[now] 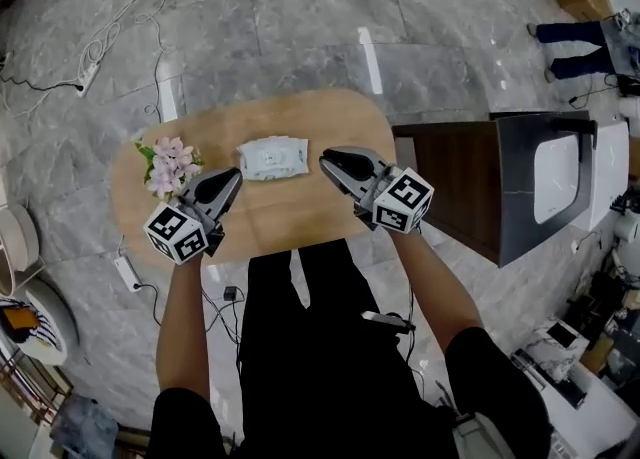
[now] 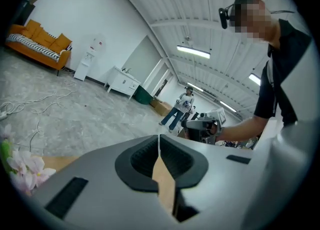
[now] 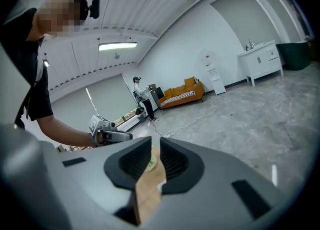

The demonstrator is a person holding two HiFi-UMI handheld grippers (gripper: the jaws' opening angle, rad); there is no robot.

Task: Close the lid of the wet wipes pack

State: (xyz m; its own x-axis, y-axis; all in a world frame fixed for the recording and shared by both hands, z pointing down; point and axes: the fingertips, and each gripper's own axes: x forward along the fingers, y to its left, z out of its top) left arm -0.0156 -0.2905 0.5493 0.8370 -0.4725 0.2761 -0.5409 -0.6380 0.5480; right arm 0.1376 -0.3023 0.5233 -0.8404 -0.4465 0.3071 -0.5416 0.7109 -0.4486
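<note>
The wet wipes pack [image 1: 272, 158], white with a pale lid panel on top, lies flat on the oval wooden table [image 1: 300, 215], towards its far edge. Whether its lid is up or down is too small to tell. My left gripper [image 1: 237, 175] hovers just left of and nearer than the pack, with its jaws together and empty. My right gripper [image 1: 324, 158] hangs just right of the pack, and its jaws stand a narrow slit apart with nothing in them. In the right gripper view, a pale round bit of the pack [image 3: 150, 163] shows through that slit.
A bunch of pink flowers [image 1: 172, 165] lies on the table's left end, close to the left gripper. A dark cabinet [image 1: 470, 182] stands right of the table. Cables and a power strip [image 1: 127, 272] lie on the floor at the left. A person [image 1: 575, 47] stands far right.
</note>
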